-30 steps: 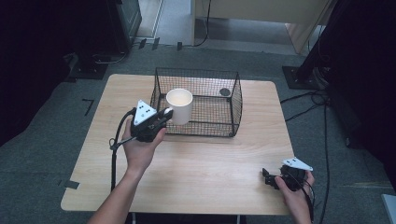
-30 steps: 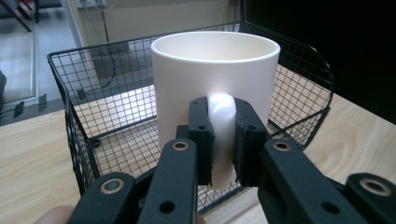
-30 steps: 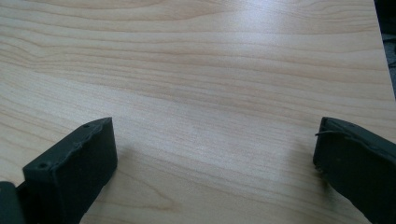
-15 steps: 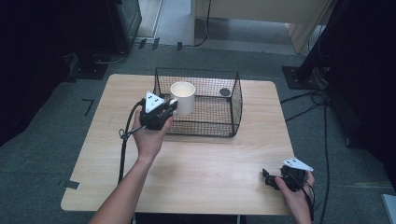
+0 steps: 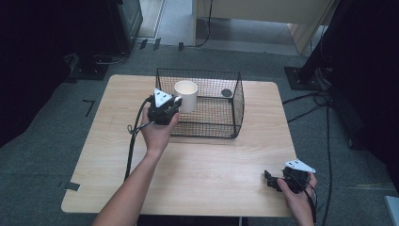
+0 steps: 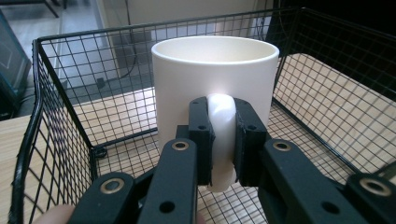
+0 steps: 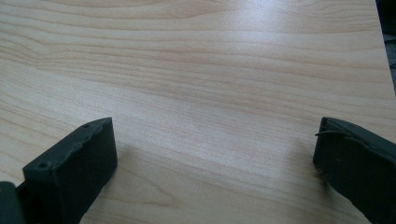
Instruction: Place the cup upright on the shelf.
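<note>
Mug (image 6: 212, 84) is held upright by its handle (image 6: 221, 135), pinched in left gripper (image 6: 220, 140), inside wire basket (image 5: 235, 101) above its floor; right gripper (image 7: 215, 154) is spread.

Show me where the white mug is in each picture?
High view: the white mug sits upper middle, at the left end of the wire basket, beside the left tongs.
Left gripper view: the mug is in the centre, its handle clamped between the black jaws.
Right gripper view: not in it; bare table lies between wide-apart jaws.
Shared landmark: the wire basket, seen in the high and left gripper views.
</note>
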`<state>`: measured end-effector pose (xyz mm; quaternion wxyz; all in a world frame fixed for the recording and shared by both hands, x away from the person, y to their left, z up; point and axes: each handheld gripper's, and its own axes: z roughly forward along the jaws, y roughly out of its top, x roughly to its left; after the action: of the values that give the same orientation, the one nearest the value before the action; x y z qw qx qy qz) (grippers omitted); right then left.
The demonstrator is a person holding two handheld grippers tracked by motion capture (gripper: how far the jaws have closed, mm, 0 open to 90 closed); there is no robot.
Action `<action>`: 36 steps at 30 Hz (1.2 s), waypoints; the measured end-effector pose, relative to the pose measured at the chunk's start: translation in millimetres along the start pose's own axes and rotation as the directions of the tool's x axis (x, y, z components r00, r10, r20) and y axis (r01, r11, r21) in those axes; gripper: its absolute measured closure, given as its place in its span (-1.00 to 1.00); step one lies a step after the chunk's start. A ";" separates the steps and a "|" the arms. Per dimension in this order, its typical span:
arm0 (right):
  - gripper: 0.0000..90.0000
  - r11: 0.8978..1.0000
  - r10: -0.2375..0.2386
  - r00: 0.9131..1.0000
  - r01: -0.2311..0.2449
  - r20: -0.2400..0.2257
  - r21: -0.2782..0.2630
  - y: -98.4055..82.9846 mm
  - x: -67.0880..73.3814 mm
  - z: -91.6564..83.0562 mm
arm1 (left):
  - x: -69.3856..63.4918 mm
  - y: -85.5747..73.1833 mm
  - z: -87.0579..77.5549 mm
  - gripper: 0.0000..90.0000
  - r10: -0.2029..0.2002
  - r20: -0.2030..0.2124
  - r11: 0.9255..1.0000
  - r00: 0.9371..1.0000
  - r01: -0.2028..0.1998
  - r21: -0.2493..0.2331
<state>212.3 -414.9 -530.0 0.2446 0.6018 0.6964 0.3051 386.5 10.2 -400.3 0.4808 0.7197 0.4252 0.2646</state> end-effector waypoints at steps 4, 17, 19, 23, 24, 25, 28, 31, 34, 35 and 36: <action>-1.00 1.000 0.000 1.000 0.000 0.000 0.000 0.0 0.0 0.0 | -0.3 0.0 8.4 0.81 0.002 -0.009 1.000 1.000 -0.002 0.014; -1.00 1.000 0.000 1.000 0.000 0.000 0.000 0.0 0.0 0.0 | -3.3 0.2 32.9 0.81 0.020 -0.011 0.996 1.000 -0.019 0.093; -1.00 1.000 0.000 1.000 0.000 0.000 0.000 0.0 0.0 0.0 | -3.8 -0.7 35.9 0.81 0.017 -0.008 0.994 1.000 -0.016 0.104; -1.00 1.000 0.000 1.000 0.000 0.000 0.000 0.0 0.0 0.0 | -5.2 -2.6 40.5 0.81 0.016 -0.014 0.993 1.000 -0.014 0.120; -1.00 1.000 0.000 1.000 0.000 0.000 0.000 0.0 0.0 0.0 | -4.8 -2.8 41.4 0.80 0.016 -0.013 0.992 1.000 -0.014 0.127; -1.00 1.000 0.000 1.000 0.000 0.000 0.000 0.0 0.0 0.0 | -4.5 -3.2 42.4 0.81 0.016 -0.013 0.991 1.000 -0.014 0.134; -1.00 1.000 0.000 1.000 0.000 0.000 0.000 0.0 0.0 0.0 | -3.7 -5.2 45.1 0.80 0.021 -0.010 0.987 1.000 -0.019 0.157; -1.00 1.000 0.000 1.000 0.000 0.000 0.000 0.0 0.0 0.0 | -2.9 -7.5 47.6 0.80 0.026 -0.004 0.983 1.000 -0.025 0.183; -1.00 1.000 0.000 1.000 0.000 0.000 0.000 0.0 0.0 0.0 | -2.4 -9.5 49.7 0.80 0.028 0.005 0.979 1.000 -0.029 0.202; -1.00 1.000 0.000 1.000 0.000 0.000 0.000 0.0 0.0 0.0 | -2.4 -10.1 50.4 0.80 0.018 0.014 0.979 1.000 -0.020 0.203; -1.00 1.000 0.000 1.000 0.000 0.000 0.000 0.0 0.0 0.0 | -2.4 -10.5 51.0 0.80 0.019 0.018 0.978 1.000 -0.023 0.209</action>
<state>212.3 -414.9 -530.0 0.2445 0.6018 0.6964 0.3051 421.8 -13.8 -430.1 0.4031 0.7728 0.4392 0.2179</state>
